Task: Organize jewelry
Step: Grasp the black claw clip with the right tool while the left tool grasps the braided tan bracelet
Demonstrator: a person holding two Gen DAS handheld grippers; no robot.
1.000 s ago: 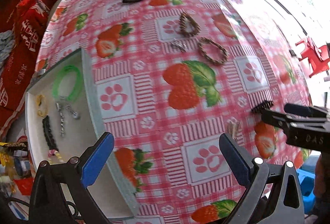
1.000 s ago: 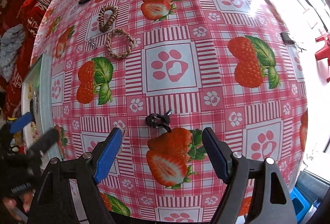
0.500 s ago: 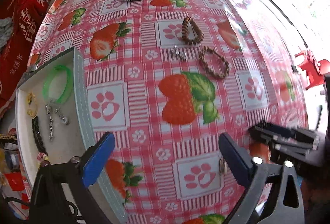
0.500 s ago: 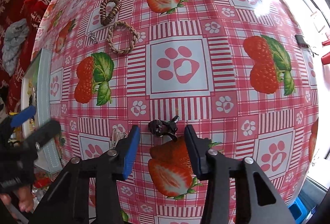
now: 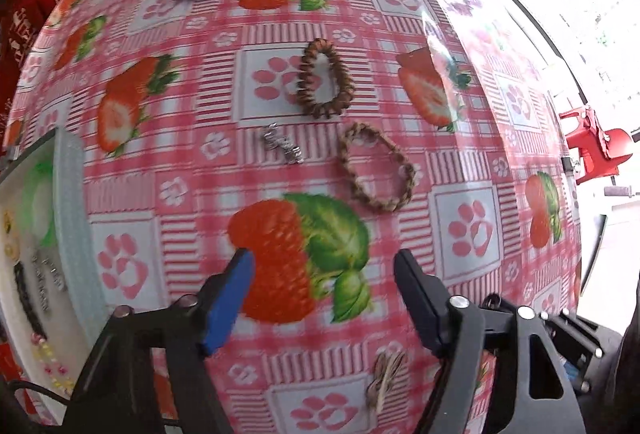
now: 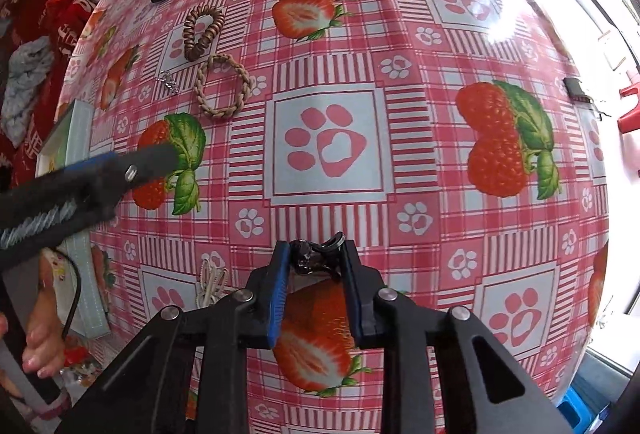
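Left tongs [image 5: 324, 298] hang parted over the strawberry-print surface [image 5: 468, 226], closing on nothing; right tongs [image 6: 314, 270] have just been closing – pads now pinch the small dark metal clip [image 6: 316, 259], open cloth beyond

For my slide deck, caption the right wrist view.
Right gripper closing around a small dark clip on the strawberry tablecloth, bracelets beyond.
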